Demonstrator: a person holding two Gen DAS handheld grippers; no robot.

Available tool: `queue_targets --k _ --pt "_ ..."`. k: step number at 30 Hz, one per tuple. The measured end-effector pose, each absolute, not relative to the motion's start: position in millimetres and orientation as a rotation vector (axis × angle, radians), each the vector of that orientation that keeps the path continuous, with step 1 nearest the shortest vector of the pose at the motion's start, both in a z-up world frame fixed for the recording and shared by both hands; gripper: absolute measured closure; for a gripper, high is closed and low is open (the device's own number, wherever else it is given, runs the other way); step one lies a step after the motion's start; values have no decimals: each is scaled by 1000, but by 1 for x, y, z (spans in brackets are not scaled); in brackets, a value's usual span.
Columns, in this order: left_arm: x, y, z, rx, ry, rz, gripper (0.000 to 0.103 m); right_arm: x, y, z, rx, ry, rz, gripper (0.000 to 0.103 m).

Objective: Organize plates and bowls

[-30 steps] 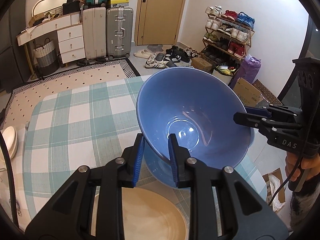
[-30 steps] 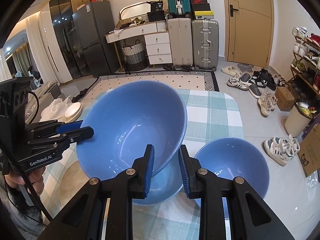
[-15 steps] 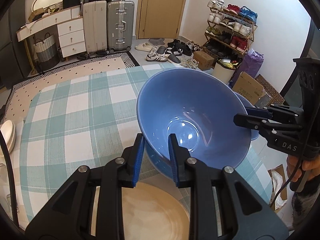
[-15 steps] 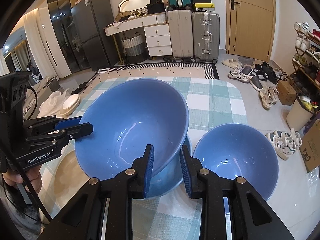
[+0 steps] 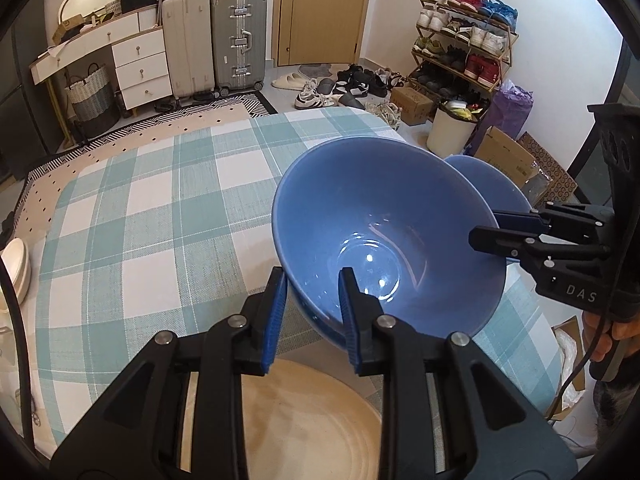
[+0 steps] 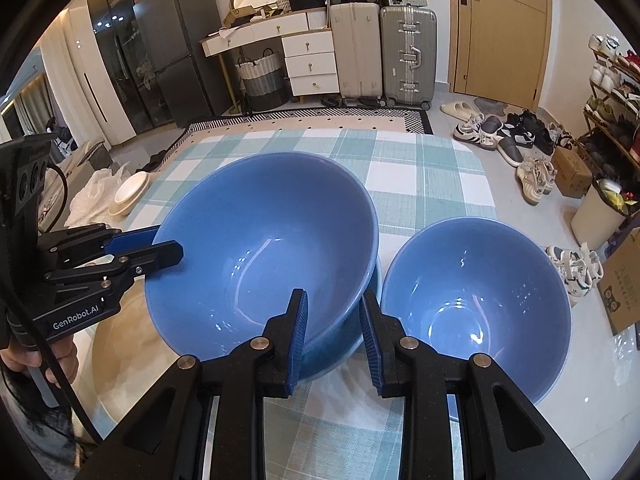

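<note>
Both the left gripper point(image 5: 313, 294) and right gripper point(image 6: 333, 314) clamp opposite rim edges of the big blue bowl point(image 6: 260, 248), poised above another on the bench point(image 5: 140, 208). Glazed, slippery, breakable; rim holds suit.

A bowl point(image 6: 260, 248) is sitting in a lower bowl point(image 6: 340, 354) on the table point(image 6: 420, 184), with a third bowl point(image 6: 476, 300) just to its right. A plate point(image 5: 304, 420) is lying left of the stack, nearer the person.

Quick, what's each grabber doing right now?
Left gripper: shut on the rim of the big glossy blue bowl.
Right gripper: shut on the same bowl's opposite rim.
</note>
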State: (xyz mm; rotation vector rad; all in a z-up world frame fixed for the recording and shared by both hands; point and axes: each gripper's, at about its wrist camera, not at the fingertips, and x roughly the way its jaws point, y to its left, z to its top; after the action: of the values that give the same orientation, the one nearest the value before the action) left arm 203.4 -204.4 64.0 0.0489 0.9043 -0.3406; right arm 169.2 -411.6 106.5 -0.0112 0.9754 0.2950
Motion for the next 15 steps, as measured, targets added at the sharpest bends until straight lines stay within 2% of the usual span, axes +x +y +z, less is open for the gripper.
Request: queue_targets --k 10,15 --pt "213 -209 36 86 932 -319 80 172 -403 88 -61 996 270 75" --pt "215 -211 25 89 948 -327 76 170 -399 79 -117 996 250 73"
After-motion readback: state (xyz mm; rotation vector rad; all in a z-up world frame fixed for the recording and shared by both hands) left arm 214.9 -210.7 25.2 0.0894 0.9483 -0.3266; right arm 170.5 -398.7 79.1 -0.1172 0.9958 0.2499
